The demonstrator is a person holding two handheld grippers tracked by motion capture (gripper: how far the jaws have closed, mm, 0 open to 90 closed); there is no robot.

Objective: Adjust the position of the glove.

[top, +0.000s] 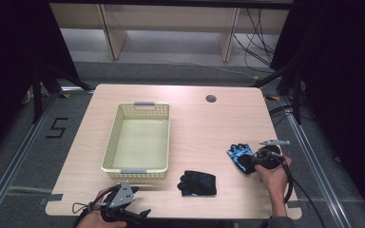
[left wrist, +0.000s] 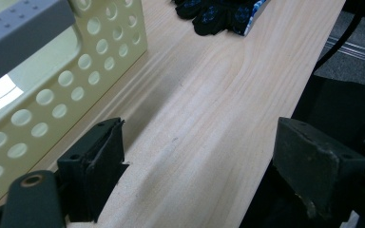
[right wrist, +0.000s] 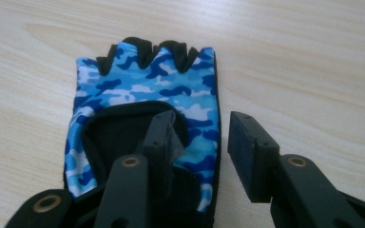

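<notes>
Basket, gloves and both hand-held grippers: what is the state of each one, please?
Basket: upright, nothing inside.
Blue camouflage glove: flat on the table, not gripped.
Black glove: lying on the table, untouched.
Left hand-held gripper: open, holding nothing.
Right hand-held gripper: open, one jaw over the glove's cuff.

Cream perforated basket (top: pixel 116 142) with grey handles sits left-centre on the wooden table (top: pixel 204 128), nothing inside. Black glove (top: pixel 197 183) lies palm-down near the front edge, right of the basket, apart from it. Round cable hole (top: pixel 211 99) at table's far side
</notes>
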